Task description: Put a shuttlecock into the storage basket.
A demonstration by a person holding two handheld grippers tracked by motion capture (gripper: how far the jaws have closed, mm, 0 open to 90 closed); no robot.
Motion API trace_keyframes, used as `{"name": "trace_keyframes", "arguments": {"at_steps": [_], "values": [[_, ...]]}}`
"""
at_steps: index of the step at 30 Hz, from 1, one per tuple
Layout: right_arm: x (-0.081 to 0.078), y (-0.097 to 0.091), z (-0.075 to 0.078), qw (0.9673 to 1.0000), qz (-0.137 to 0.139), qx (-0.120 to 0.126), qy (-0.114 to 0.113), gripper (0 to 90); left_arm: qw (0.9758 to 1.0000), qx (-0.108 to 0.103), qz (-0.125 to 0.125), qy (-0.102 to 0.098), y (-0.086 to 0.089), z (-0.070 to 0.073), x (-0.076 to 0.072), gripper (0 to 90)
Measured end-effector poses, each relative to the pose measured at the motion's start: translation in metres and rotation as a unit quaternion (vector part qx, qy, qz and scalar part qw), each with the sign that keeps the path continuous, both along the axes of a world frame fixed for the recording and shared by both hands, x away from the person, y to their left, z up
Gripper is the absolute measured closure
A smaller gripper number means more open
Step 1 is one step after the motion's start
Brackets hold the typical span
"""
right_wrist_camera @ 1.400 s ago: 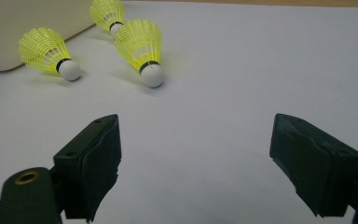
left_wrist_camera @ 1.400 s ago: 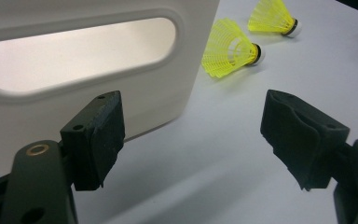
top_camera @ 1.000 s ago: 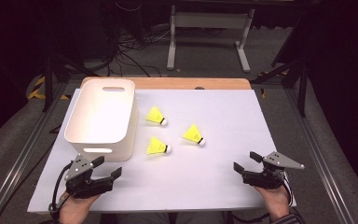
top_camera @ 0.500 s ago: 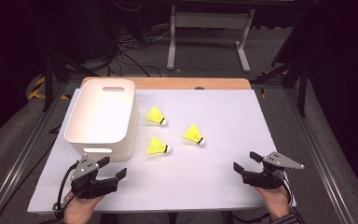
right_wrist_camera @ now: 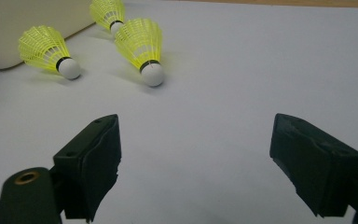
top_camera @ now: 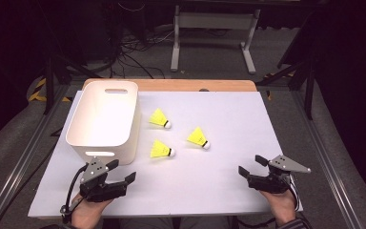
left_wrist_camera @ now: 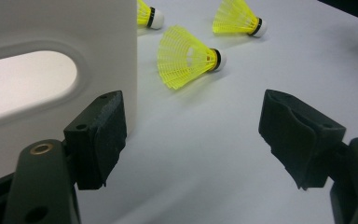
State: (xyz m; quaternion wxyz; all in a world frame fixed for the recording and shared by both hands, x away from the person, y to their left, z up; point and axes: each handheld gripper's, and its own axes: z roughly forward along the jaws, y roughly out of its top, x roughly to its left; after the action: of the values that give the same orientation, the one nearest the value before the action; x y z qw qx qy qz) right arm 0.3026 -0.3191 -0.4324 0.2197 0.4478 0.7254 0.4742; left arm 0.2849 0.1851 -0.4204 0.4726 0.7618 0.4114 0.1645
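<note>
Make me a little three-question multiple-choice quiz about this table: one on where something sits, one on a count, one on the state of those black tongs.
1. Where is the white plastic bin?
A. left side of the table
B. right side
C. on the floor

2. How many yellow feathered shuttlecocks lie on the white table top?
A. one
B. three
C. five

3. How are the left tongs and right tongs?
A. both open, holding nothing
B. both shut on a shuttlecock
C. one inside the bin

Answers: 1 A, the high view shows the bin at left. 2 B, three lie beside the bin. 3 A, both gripper views show wide, bare gaps.
</note>
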Motion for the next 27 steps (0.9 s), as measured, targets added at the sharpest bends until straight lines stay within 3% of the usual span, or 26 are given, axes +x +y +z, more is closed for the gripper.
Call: {"name": "trace_keyframes", "arguments": {"at_steps": [27], "values": [[0.000, 0.001, 0.000, 1.0000, 0.001, -0.003, 0.000, 16.8, 0.9998, -0.001, -0.022, 0.001, -0.027, 0.003, 0.007, 24.1]]}}
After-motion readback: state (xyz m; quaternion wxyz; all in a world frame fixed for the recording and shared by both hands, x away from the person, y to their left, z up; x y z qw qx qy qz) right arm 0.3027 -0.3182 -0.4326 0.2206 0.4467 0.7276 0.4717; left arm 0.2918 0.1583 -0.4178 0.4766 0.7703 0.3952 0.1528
